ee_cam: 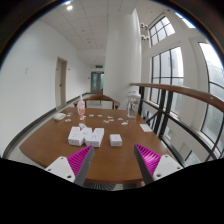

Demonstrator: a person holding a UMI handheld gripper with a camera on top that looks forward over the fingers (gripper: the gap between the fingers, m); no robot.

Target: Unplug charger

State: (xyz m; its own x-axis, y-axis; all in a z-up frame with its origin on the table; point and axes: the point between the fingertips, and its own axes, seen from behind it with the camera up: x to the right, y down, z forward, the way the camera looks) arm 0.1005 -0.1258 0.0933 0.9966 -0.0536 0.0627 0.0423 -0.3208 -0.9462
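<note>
A white power strip with several white chargers plugged into it [85, 135] lies on the brown wooden table [60, 150], beyond my fingers. A separate white charger block [116, 140] sits just right of it, ahead of the fingers. My gripper [112, 158] is open and empty, held above the table's near part. Its magenta pads [147, 155] stand wide apart with bare table between them.
A pink bottle [81, 106] and small white items [124, 120] stand at the table's far end. Chairs [99, 98] ring the far side. A wooden handrail [185, 93] and windows are to the right, a white pillar [120, 55] behind.
</note>
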